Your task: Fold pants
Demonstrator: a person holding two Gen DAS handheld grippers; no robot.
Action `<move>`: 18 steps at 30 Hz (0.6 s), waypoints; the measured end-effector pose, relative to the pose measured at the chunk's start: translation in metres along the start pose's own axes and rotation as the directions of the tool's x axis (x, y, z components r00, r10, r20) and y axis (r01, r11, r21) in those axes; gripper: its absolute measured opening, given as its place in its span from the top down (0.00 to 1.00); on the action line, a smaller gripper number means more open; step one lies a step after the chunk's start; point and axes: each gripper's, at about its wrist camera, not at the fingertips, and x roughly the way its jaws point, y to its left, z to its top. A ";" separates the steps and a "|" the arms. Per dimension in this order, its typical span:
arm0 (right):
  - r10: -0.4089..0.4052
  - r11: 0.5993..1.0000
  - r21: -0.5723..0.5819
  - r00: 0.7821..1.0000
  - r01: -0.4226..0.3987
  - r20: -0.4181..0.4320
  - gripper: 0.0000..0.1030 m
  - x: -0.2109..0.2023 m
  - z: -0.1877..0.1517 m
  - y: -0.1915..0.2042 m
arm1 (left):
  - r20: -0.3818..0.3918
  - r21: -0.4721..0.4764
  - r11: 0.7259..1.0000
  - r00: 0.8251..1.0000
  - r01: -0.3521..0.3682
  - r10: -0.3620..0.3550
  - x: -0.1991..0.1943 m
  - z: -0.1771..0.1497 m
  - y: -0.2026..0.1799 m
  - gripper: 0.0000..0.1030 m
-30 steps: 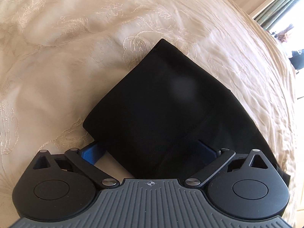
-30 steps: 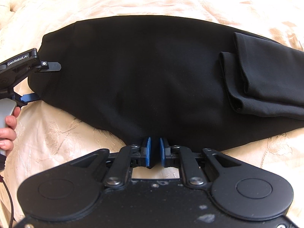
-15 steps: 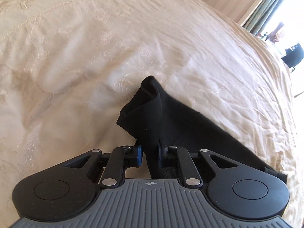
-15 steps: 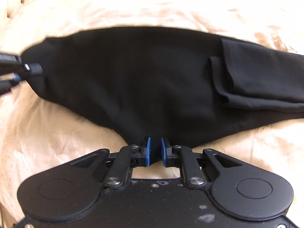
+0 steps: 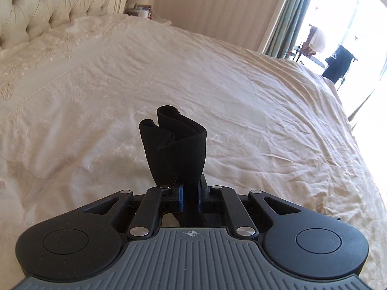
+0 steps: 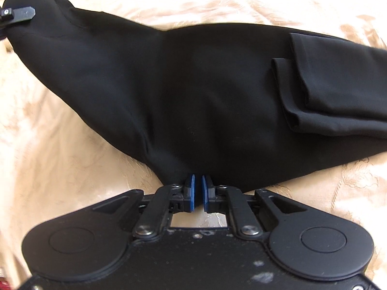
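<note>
we see both tongs clamped on black pants (image 6: pixel 193 96). left gripper (image 5: pixel 190 194) pinches bunched corner, raised over bed (image 5: pixel 241 91). right gripper (image 6: pixel 198 193) nips near edge; legs folded at right, pants on bedspread.

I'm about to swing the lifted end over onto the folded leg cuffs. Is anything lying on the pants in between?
Nothing visible. Both the left gripper and right gripper have their jaws shut on the black pants, whose surface is bare up to the folded leg cuffs.
</note>
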 end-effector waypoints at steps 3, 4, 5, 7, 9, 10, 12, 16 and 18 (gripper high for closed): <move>0.066 0.997 0.027 0.996 -0.067 0.054 0.89 -0.030 0.000 -0.027 | 0.055 0.083 0.997 0.998 0.008 -0.013 -0.016 0.004 -0.049 0.91; 0.083 0.996 0.028 0.994 -0.085 0.066 0.89 -0.040 0.000 -0.038 | 0.071 0.115 0.993 0.997 0.010 -0.018 -0.021 0.004 -0.067 0.91; 0.096 0.995 0.031 0.993 -0.098 0.075 0.89 -0.049 0.000 -0.048 | 0.087 0.147 0.989 0.996 0.013 -0.026 -0.025 0.003 -0.087 0.91; 0.110 0.993 0.034 0.990 -0.114 0.092 0.89 -0.067 -0.002 -0.076 | 0.106 0.203 0.979 0.993 0.031 -0.053 -0.027 -0.002 -0.129 0.91; 0.103 0.994 0.026 0.989 -0.106 0.107 0.89 -0.083 -0.005 -0.102 | 0.107 0.252 0.966 0.990 0.057 -0.087 -0.019 -0.012 -0.172 0.91; 0.095 0.995 0.025 0.989 -0.099 0.113 0.89 -0.089 -0.006 -0.114 | 0.094 0.265 0.961 0.989 0.082 -0.111 -0.012 -0.018 -0.192 0.91; 0.071 0.996 0.039 0.991 -0.076 0.114 0.89 -0.102 -0.010 -0.146 | 0.053 0.279 0.951 0.987 0.134 -0.155 0.006 -0.033 -0.229 0.91; 0.014 0.994 0.103 0.994 -0.025 0.108 0.89 -0.121 -0.022 -0.207 | -0.143 0.299 0.925 0.969 0.236 -0.201 0.067 -0.079 -0.299 0.89; -0.021 0.989 0.148 0.995 0.006 0.095 0.89 -0.130 -0.030 -0.233 | -0.272 0.323 0.906 0.944 0.274 -0.188 0.103 -0.105 -0.328 0.89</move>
